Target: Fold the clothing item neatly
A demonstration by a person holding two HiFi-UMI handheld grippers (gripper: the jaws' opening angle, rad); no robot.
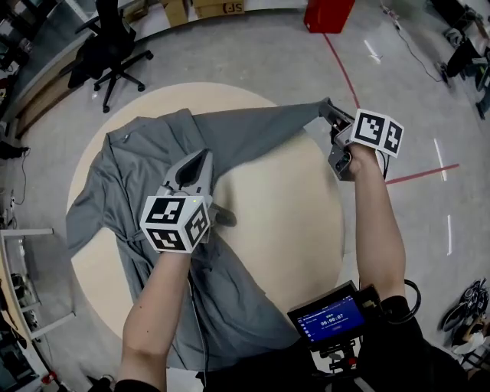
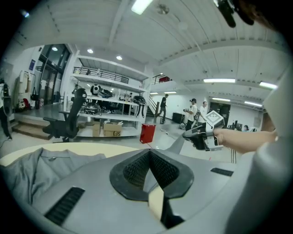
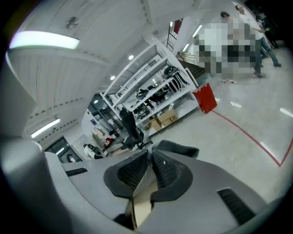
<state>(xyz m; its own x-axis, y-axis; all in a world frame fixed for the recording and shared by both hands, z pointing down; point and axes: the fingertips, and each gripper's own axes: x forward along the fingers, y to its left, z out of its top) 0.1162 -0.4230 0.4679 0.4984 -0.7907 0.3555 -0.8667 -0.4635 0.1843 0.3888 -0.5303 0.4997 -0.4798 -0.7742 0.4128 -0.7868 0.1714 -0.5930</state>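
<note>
grey garment (image 1: 130, 176) spread on round table (image 1: 298, 222), left hand-held gripper (image 1: 204, 155) clamped tight on its shoulder fabric, cardboard box (image 1: 218, 9) marked "sf" on the floor beyond, right hand-held gripper (image 1: 328, 107) jaws narrow, pinching the outstretched sleeve cuff (image 3: 178, 148) past the table's edge.

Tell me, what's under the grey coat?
A round beige table lies under the grey coat. Its bare top shows beside the coat; whatever else might lie beneath the cloth is covered.
</note>
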